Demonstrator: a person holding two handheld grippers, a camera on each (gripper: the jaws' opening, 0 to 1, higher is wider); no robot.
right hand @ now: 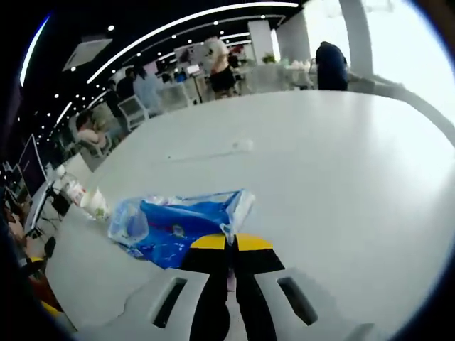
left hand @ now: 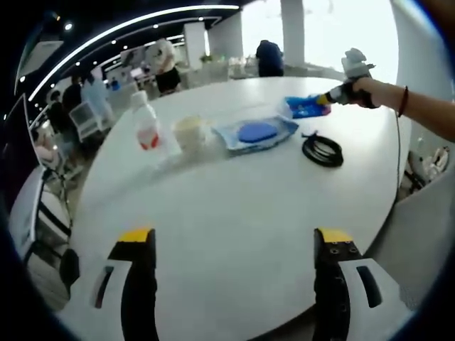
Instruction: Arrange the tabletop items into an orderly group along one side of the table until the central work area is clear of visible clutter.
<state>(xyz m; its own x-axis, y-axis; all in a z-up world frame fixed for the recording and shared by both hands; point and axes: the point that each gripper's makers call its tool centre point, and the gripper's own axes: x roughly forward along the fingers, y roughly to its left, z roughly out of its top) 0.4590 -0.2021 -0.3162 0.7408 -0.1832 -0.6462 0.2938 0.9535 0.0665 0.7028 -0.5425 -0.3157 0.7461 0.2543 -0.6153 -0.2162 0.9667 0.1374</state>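
Observation:
My left gripper (left hand: pixel 234 245) stands open over the near part of the white round table (left hand: pixel 234 192), nothing between its jaws. Across the table lie a clear bottle with a red label (left hand: pixel 147 124), a pale cup (left hand: pixel 189 131), a blue item in a clear bag (left hand: pixel 256 133), a coiled black cable (left hand: pixel 323 150) and a blue plastic packet (left hand: pixel 306 106). The right gripper (left hand: pixel 334 96), held by a person's hand, is at that packet. In the right gripper view my right gripper (right hand: pixel 231 245) is shut on the edge of the blue plastic packet (right hand: pixel 174 224).
The table's edge (left hand: pixel 387 213) curves away on the right. Chairs (left hand: pixel 43 213) stand close at the left. People and desks (right hand: pixel 213 67) fill the room behind the table. A small clear scrap (right hand: pixel 242 145) lies on the far tabletop.

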